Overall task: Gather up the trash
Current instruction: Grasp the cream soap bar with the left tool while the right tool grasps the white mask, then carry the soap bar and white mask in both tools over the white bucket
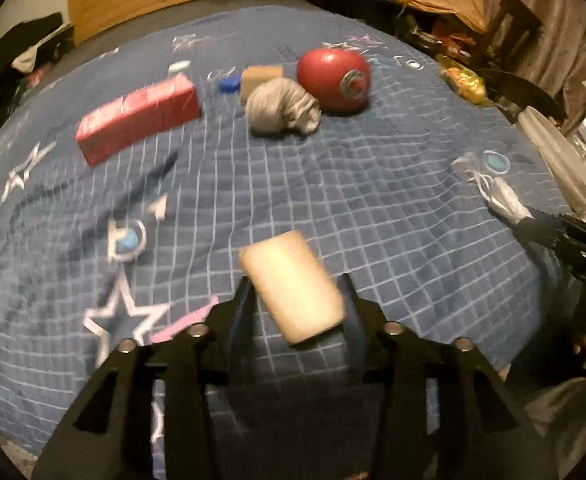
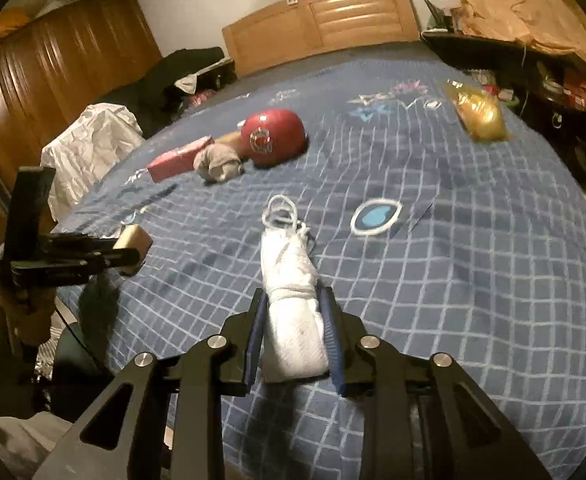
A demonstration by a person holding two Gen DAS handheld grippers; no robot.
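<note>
My left gripper point(image 1: 297, 296) is shut on a pale yellow sponge block point(image 1: 293, 280), which sits tilted between the two fingers above the blue checked bedspread point(image 1: 373, 200). In the right wrist view the same left gripper point(image 2: 133, 250) holds the sponge block point(image 2: 133, 238) near the bed's left edge. My right gripper point(image 2: 295, 300) is shut on a rolled white face mask point(image 2: 293, 320), whose ear loops point(image 2: 281, 208) trail forward onto the bedspread point(image 2: 453, 280). The left wrist view shows that face mask point(image 1: 501, 196) at the far right.
On the bed lie a red box point(image 1: 137, 120), a grey balled sock point(image 1: 281, 108), a round red object point(image 1: 333, 80), a tan block point(image 1: 261, 78), a blue cap point(image 1: 230, 84) and a gold wrapper point(image 2: 481, 114). A cluttered desk point(image 2: 533, 60) flanks the right; a wardrobe point(image 2: 53, 80) stands left.
</note>
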